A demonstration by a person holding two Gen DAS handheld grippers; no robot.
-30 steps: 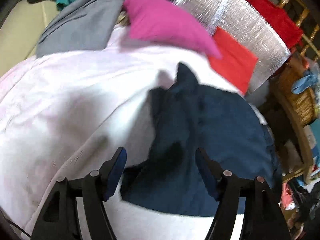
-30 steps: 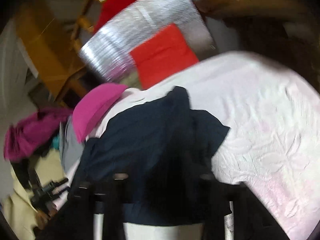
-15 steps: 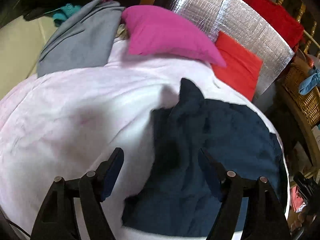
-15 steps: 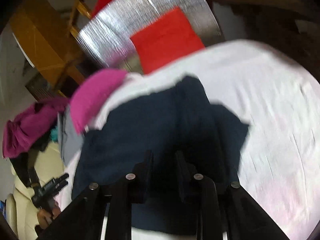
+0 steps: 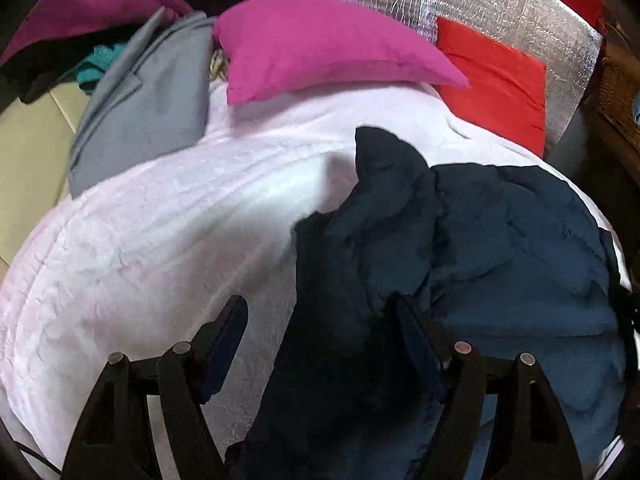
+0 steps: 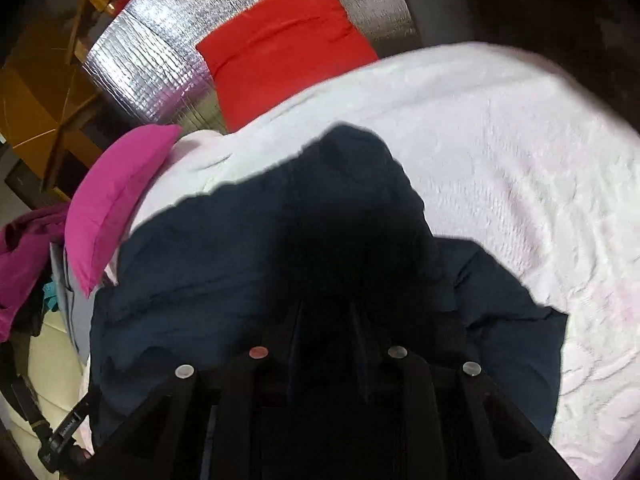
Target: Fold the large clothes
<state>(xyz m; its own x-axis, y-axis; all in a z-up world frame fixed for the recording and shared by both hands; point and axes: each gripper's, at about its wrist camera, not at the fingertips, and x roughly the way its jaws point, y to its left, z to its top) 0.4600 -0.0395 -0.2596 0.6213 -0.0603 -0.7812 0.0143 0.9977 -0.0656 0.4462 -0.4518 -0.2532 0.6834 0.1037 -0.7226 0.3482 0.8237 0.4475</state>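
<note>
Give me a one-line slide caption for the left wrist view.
Open left gripper over a crumpled navy garment on a white bedspread, magenta pillow beyond.

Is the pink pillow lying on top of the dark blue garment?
No, the pink pillow sits at the far edge of the white bedspread, apart from the dark blue garment.

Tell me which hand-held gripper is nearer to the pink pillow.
Probably left. The left hand-held gripper faces the pink pillow across the white bedspread; from the right hand-held gripper the pillow sits far aside.
</note>
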